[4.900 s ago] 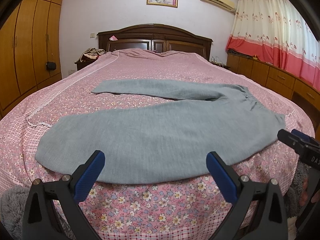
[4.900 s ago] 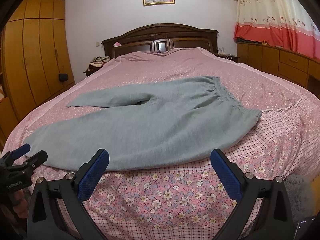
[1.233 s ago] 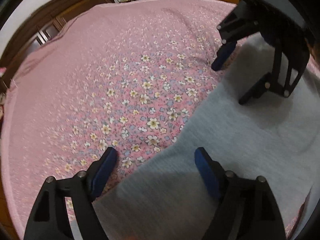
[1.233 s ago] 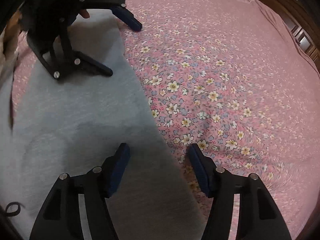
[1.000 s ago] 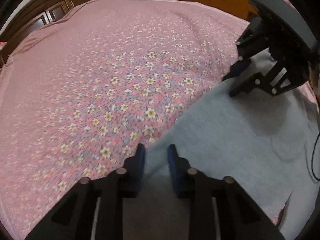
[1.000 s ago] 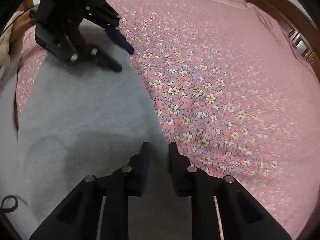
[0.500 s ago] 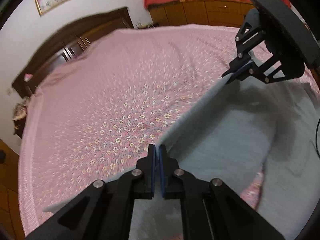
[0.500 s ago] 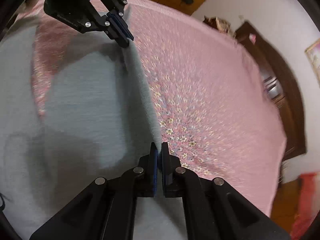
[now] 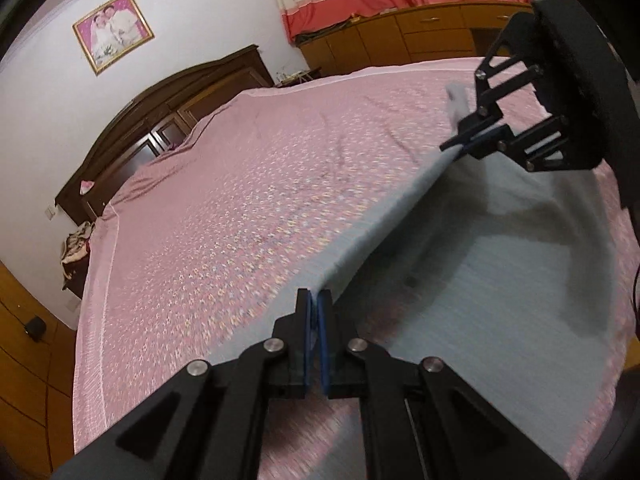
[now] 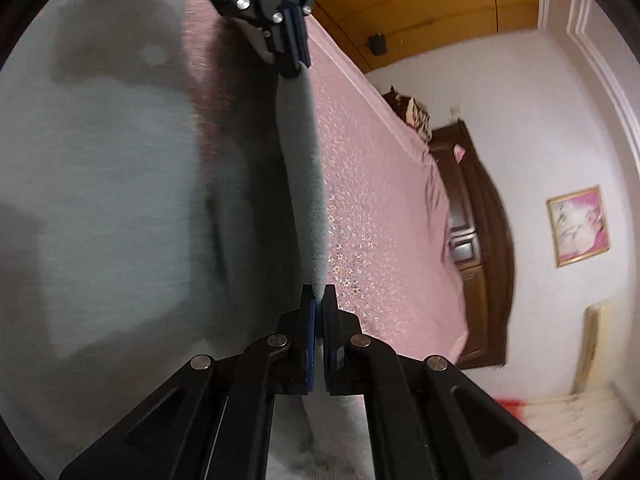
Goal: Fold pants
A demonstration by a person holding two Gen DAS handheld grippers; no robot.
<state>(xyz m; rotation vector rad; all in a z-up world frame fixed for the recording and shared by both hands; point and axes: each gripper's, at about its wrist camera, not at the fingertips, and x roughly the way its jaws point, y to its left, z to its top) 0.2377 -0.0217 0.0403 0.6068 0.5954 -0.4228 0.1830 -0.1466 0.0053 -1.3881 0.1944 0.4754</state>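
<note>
The grey pants (image 9: 460, 280) lie partly on the pink flowered bed, with one edge lifted off it. My left gripper (image 9: 314, 300) is shut on that edge. My right gripper (image 9: 452, 146) is shut on the same edge farther along, and the cloth hangs taut between the two. In the right wrist view the right gripper (image 10: 319, 300) pinches the pants (image 10: 120, 200), and the left gripper (image 10: 298, 66) holds the far end of the raised edge.
The pink bedspread (image 9: 240, 200) stretches to a dark wooden headboard (image 9: 168, 100). Wooden cabinets (image 9: 400, 40) and red curtains stand beyond the bed. A wardrobe is on the left side. A framed photo (image 9: 112, 30) hangs on the wall.
Both grippers closed on the far pant leg's edge and lifted it. Since half a second ago the raised edge has gone higher and both cameras have tilted up toward the room.
</note>
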